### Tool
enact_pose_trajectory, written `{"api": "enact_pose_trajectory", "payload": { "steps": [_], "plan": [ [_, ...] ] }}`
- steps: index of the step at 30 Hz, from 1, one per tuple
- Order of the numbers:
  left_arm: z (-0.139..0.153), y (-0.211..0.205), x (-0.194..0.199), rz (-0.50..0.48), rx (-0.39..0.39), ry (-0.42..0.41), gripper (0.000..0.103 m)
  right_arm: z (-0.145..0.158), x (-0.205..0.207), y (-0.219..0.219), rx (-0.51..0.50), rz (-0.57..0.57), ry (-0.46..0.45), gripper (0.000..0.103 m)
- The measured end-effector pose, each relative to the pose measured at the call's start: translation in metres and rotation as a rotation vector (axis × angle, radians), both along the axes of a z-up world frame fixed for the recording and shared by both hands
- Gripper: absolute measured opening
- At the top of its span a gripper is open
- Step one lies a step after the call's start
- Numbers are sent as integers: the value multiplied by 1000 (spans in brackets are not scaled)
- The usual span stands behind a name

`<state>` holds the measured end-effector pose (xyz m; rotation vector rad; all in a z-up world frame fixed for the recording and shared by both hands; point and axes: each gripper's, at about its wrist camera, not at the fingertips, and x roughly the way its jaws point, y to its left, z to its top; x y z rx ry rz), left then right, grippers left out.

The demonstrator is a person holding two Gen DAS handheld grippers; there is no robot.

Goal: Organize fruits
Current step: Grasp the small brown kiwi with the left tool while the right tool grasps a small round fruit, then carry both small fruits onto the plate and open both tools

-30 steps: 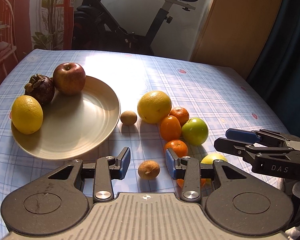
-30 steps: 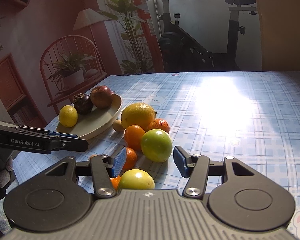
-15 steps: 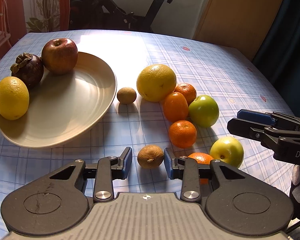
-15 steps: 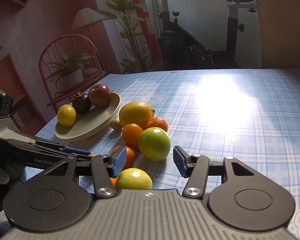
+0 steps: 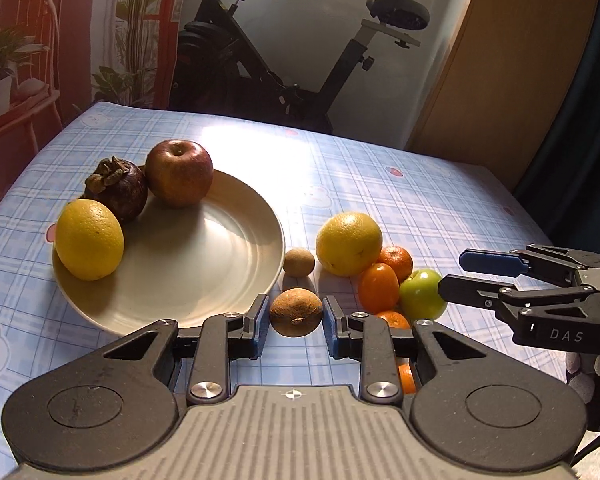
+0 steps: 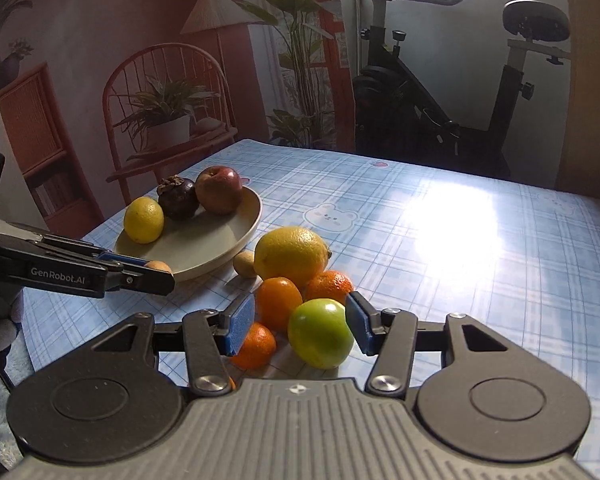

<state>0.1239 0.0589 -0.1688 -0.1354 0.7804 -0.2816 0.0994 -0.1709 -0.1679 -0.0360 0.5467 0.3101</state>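
Two grippers: seen
Left gripper (image 5: 296, 316): closed on brown round fruit (image 5: 296, 312)
Right gripper (image 6: 300, 322): half-wide, green apple (image 6: 320, 332) between pads, grip unclear

The plate (image 5: 236, 204) is viewed from the near table edge by the left wrist camera, angled downward, close by. From the plate's right side, it (image 6: 244, 220) is seen lower and more level by the right wrist camera. The plate and the exercise bike (image 5: 284, 52) behind it are shared.

Three fruits (image 5: 116, 200) sit on the plate (image 5: 220, 272); others (image 5: 364, 264) lie right of it.
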Motion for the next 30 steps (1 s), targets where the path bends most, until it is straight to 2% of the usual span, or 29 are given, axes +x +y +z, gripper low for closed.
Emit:
{"api": "enact_pose_trajectory", "payload": {
  "steps": [7, 13, 18, 27, 30],
  "plan": [
    [16, 46, 7, 120, -67, -39, 30, 15, 54, 62, -286, 316, 21, 50],
    [7, 65, 11, 163, -102, -24, 30, -3, 95, 111, -513, 503, 144, 38],
    [3, 78, 13, 181, -109, -14, 30, -24, 116, 128, -642, 550, 228, 35],
    [-7, 86, 20, 205, -117, 24, 30, -38, 141, 134, -711, 564, 324, 31],
    [-8, 86, 20, 207, -113, 29, 30, -39, 143, 135, -724, 563, 318, 27]
  ]
}}
